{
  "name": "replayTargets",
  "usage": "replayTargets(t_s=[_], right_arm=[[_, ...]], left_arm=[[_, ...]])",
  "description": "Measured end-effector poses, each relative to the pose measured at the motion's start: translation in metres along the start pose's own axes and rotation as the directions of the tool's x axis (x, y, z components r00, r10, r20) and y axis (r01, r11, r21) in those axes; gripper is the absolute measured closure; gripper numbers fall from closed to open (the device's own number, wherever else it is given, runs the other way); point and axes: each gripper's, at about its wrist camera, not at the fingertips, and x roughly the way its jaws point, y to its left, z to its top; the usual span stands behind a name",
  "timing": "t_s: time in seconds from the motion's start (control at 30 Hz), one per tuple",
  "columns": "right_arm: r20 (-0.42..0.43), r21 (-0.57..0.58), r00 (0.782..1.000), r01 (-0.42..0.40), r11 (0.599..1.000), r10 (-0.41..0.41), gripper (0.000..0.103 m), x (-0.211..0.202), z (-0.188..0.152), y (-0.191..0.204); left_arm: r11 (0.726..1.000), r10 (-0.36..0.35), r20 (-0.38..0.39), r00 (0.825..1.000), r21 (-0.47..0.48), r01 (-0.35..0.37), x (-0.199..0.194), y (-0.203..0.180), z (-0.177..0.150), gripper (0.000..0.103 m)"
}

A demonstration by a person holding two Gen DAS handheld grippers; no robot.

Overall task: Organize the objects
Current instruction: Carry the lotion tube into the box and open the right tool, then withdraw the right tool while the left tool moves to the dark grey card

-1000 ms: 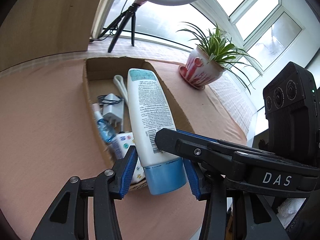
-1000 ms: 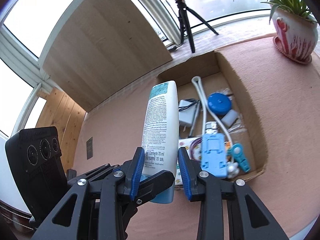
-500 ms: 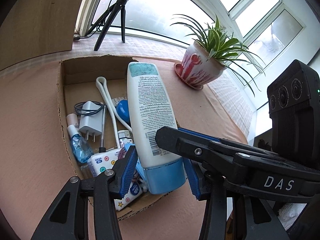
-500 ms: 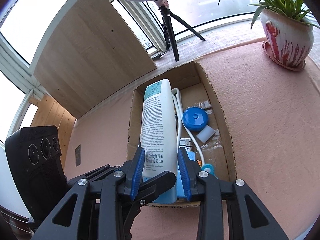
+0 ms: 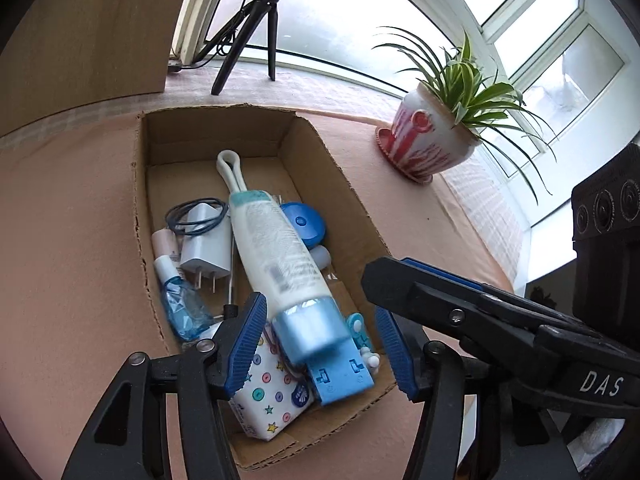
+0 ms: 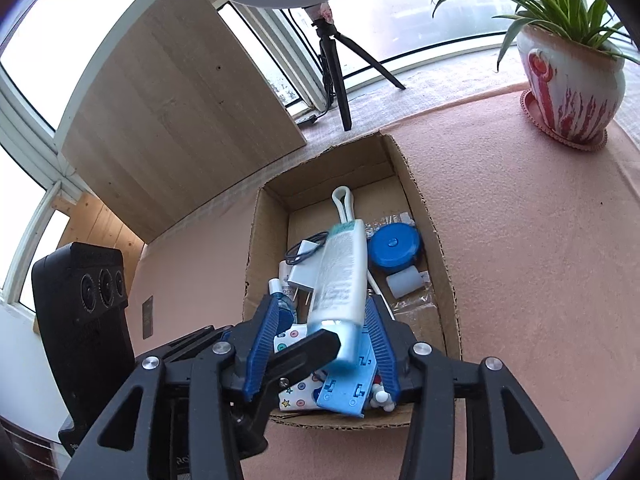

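The cardboard box (image 6: 436, 248) is crowded: the white tube (image 5: 276, 256) lies lengthwise over the clutter, a charger (image 5: 206, 248) left of it, a blue round case (image 6: 394, 246) right. Only the far end of the box floor is bare. The pink tablecloth (image 6: 540, 240) right of the box lies open up to the potted plant (image 6: 572, 80)

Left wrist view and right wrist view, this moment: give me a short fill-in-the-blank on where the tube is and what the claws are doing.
1. The white tube with the blue cap lies inside the cardboard ____.
2. Both the left claw and the right claw are ____, with the tube's cap between their fingers but not clamped.
3. The round blue case lies to the ____ of the tube in both views.
4. The potted plant stands ____ the box.

Missing words: box; open; right; outside
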Motion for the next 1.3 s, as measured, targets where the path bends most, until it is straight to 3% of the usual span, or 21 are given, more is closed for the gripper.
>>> replayTargets(t_s=[0.37,0.97,1.3], right_arm=[[0.02,0.039,1.0,-0.013,0.999,0.013,0.06,-0.01,-0.006,0.0],[0.019,-0.027,1.0,0.017,0.999,-0.017,0.06,-0.01,-0.037,0.048],[0.021,-0.14,0.998,0.066,0.988,-0.064,0.058,-0.005,-0.064,0.095]], left_arm=[[1.0,0.008,-0.008,1.0,0.0,-0.008,-0.016,0.006,-0.005,0.042],[0.989,0.132,0.034,0.991,-0.07,-0.129,-0.09,0.062,-0.038,0.035],[0.959,0.246,0.03,0.969,-0.152,-0.239,-0.132,0.116,-0.059,0.031]])
